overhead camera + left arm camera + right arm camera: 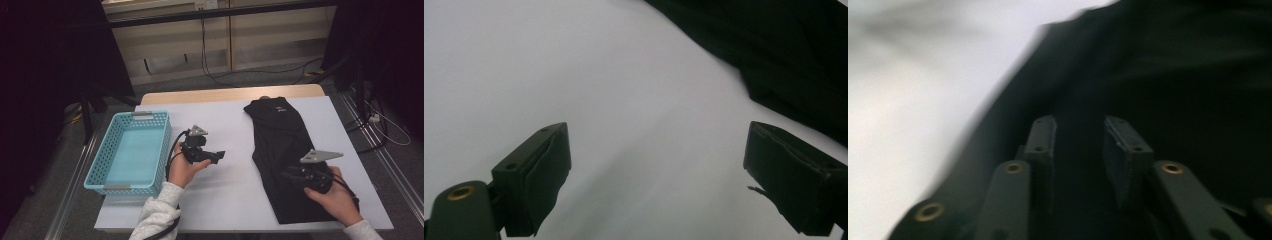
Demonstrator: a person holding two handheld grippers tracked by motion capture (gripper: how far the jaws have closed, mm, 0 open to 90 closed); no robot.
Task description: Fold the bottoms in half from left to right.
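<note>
basket [131, 152] left, garment [287, 150] right, on table [220, 200]

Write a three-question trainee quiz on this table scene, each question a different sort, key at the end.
1. True or false: the light blue plastic basket has a garment in it.
2. Which gripper is over the black folded garment: A the left gripper, B the right gripper?
3. Fill in: the left gripper's jaws stand ____ over the white tabletop.

Key: 1 false. 2 B. 3 open.

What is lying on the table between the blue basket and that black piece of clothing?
Only the left gripper, held in a hand over the white table; apart from it, that stretch between basket and black garment is bare, as the high view shows.
</note>
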